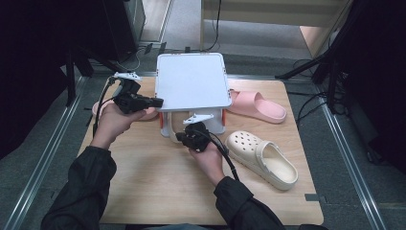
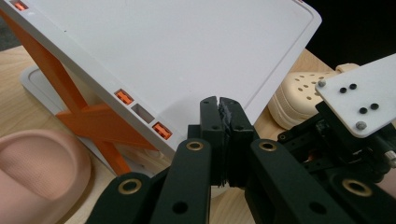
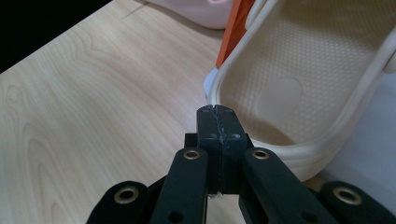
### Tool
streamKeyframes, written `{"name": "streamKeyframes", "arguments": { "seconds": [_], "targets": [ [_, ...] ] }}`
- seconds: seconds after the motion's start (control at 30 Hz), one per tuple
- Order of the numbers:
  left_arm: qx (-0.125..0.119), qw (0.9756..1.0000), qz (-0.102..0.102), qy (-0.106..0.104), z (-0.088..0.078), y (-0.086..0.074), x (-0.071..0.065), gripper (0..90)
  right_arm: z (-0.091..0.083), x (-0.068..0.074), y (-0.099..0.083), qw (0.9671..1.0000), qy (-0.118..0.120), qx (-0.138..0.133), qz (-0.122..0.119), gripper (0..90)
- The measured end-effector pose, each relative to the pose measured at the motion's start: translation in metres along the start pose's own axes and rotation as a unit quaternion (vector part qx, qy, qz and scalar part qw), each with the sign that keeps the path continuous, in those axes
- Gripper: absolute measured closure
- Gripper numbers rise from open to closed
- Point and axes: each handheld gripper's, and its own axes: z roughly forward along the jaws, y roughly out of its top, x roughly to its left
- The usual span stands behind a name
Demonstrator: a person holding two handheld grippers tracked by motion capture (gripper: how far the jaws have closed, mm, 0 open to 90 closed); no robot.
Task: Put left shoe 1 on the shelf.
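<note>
A white shelf [image 1: 191,81] on orange supports [image 2: 93,121] stands at the back middle of the wooden table [image 1: 153,182]. My left gripper [image 1: 158,101] is shut and empty, its tips [image 2: 219,105] close to the shelf's left edge. A pink slipper [image 2: 37,172] lies just below it. My right gripper [image 1: 180,137] is shut too, low at the shelf's front. Its tips [image 3: 218,112] sit right at the rim of a cream clog [image 3: 289,84] that lies under the shelf, with nothing between the jaws.
A second cream clog [image 1: 262,158] lies at the front right of the table. Another pink slipper [image 1: 257,105] rests to the right of the shelf. Dark stands and cables surround the table on the floor.
</note>
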Motion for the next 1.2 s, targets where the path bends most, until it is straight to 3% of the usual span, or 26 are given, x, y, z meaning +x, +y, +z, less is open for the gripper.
{"name": "streamKeyframes", "arguments": {
  "seconds": [0.13,0.37,0.53,0.63,0.7,0.77,0.83,0.9,1.03,1.1,1.2],
  "targets": [
    [0.000,1.0000,0.001,0.001,0.000,0.000,0.000,88.9,0.008,0.001,0.006,1.0000,-0.007,0.000,0.000,90.0],
    [-0.001,1.0000,-0.001,-0.004,-0.002,-0.001,0.002,88.8,0.020,-0.001,0.011,0.9995,-0.019,-0.005,-0.025,86.7],
    [-0.003,1.0000,0.000,-0.002,-0.001,-0.001,0.002,88.5,0.020,0.000,0.009,0.9997,-0.007,0.023,-0.001,90.0],
    [-0.001,1.0000,-0.003,0.002,-0.001,0.000,0.001,86.6,0.011,0.003,0.007,0.9998,0.005,0.022,0.000,90.0],
    [0.001,0.9998,-0.020,-0.003,-0.001,0.001,0.001,86.4,0.003,0.006,0.005,0.9997,0.011,0.020,-0.002,90.0],
    [0.008,0.9990,-0.038,-0.022,-0.001,0.002,0.000,83.7,-0.007,0.008,0.004,0.9997,0.018,0.016,-0.004,86.0],
    [0.012,0.9994,-0.032,-0.011,-0.003,0.003,-0.004,77.9,-0.018,0.011,0.001,0.9995,0.014,0.014,-0.023,82.8],
    [0.015,0.9993,-0.029,-0.017,-0.006,0.004,-0.009,74.3,-0.030,0.013,-0.003,0.9991,0.014,0.013,-0.037,78.5],
    [0.010,0.9999,-0.009,-0.007,-0.011,0.004,-0.020,64.1,-0.051,0.011,-0.010,0.9990,0.030,0.003,-0.034,74.4],
    [0.009,0.9999,-0.009,0.002,-0.012,0.002,-0.023,57.5,-0.062,0.010,-0.015,0.9985,0.036,-0.003,-0.042,71.1],
    [0.003,0.9999,-0.008,0.008,-0.014,-0.002,-0.025,55.9,-0.076,0.007,-0.023,0.9983,0.041,0.011,-0.040,67.5]
  ]
}}
